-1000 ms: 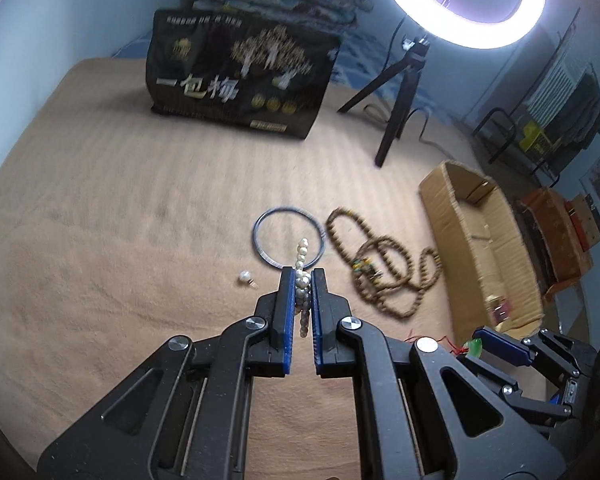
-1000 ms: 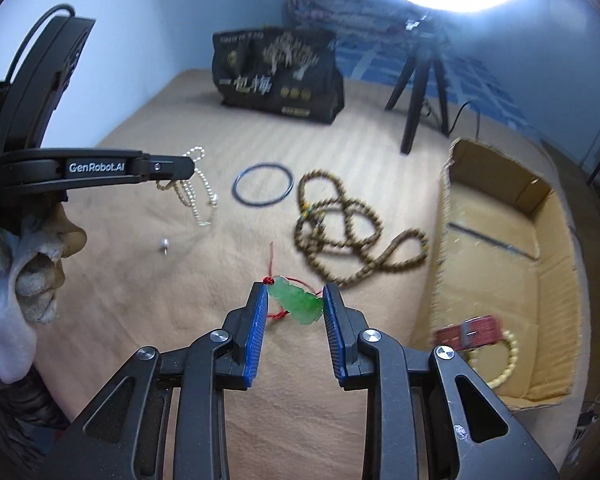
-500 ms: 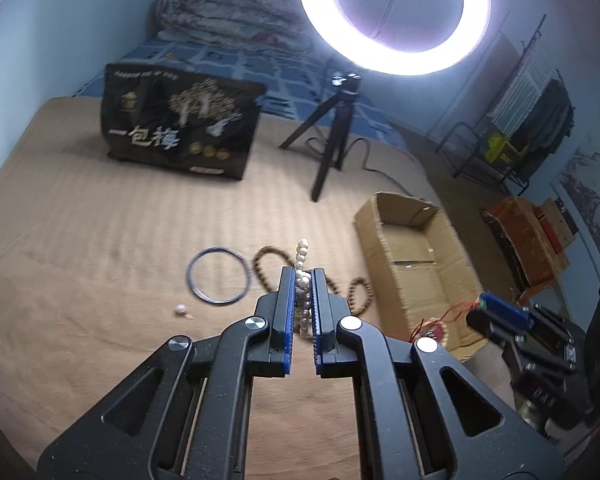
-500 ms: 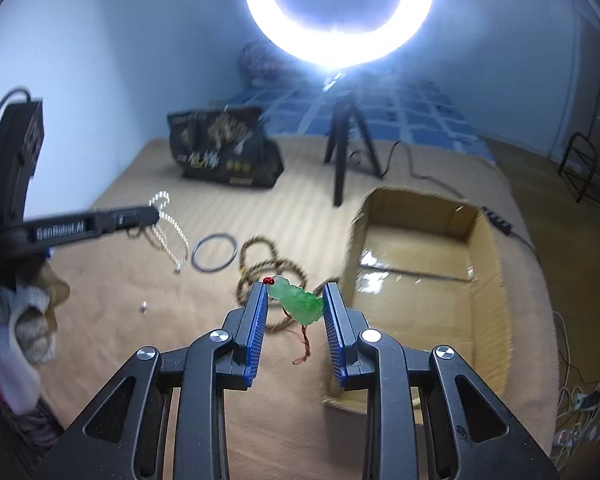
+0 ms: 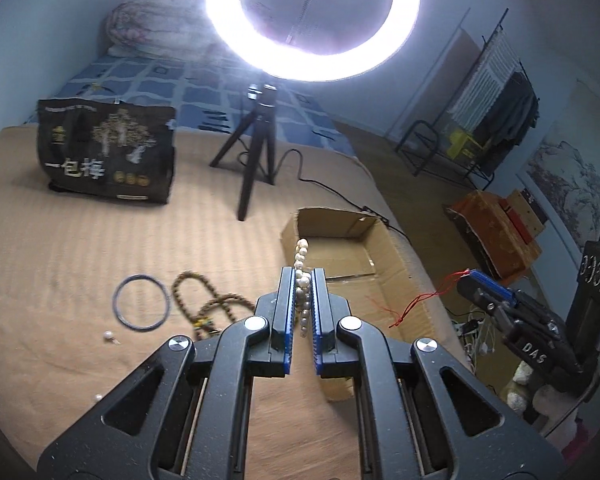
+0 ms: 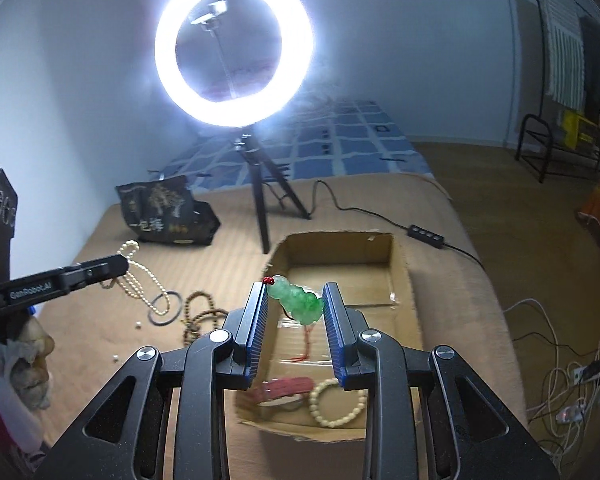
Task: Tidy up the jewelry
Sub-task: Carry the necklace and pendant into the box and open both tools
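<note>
Both of my loads have risen off the bed toward the cardboard box (image 6: pixel 400 280): left hand-held gripper (image 5: pixel 302 280) clamps the pearl necklace (image 5: pixel 302 264), right hand-held gripper (image 6: pixel 294 300) pinches the green pendant (image 6: pixel 296 300) above it for dropping in.

A lit ring light (image 5: pixel 312 20) glares white in both views, washing the wall bluish; the room beyond is dim. Fisheye bending curves the edges; black corners vignette each frame.

Black bag (image 5: pixel 107 156): "一包梅". Left gripper (image 6: pixel 125 263) side: "GenRobot.AI". Right gripper (image 5: pixel 485 285) body: "DAS".
</note>
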A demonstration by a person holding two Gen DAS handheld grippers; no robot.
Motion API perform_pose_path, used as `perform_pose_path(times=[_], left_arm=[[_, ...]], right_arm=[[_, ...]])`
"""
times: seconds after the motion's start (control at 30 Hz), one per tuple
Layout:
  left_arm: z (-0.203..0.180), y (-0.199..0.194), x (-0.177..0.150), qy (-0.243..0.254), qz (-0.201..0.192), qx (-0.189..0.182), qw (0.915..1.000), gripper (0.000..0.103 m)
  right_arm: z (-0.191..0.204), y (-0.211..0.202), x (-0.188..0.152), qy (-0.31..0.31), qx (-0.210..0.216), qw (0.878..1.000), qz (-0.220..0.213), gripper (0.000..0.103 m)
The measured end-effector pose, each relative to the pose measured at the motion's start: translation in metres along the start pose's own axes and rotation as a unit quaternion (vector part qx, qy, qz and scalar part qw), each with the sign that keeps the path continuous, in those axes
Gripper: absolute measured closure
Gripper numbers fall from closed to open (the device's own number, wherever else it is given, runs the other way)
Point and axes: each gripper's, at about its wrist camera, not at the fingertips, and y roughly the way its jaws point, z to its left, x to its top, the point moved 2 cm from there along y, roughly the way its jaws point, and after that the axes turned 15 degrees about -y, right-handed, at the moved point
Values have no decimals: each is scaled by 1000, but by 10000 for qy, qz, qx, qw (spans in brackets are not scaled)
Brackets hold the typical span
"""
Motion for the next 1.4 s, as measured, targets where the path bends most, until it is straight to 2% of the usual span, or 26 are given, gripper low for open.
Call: perform_pose_path(times=[0.57, 0.8, 1.13, 1.2, 1.27, 1.4], left_arm=[[-55, 72, -4, 337, 329, -254, 9986, 98], [-63, 97, -14, 472, 514, -178, 9974, 98], [-65, 110, -20, 544, 614, 37, 9966, 96], [-64, 110, -21, 542, 605, 72, 9967, 79], [-63, 109, -20, 542, 586, 78, 9968, 79], [-60, 103, -18, 576, 533, 112, 9969, 79]], right_arm=[[-38, 23, -28, -45, -329, 9982, 509, 77], [-52, 31, -37, 137, -393, 9970, 652, 77], [-60, 35, -45, 256, -404, 9958, 779, 76], [-61, 35, -46, 299, -432, 9954, 806, 68], [-63, 34, -47, 338, -502, 9951, 781, 45], [-64, 32, -48, 373, -508, 9952, 746, 42]])
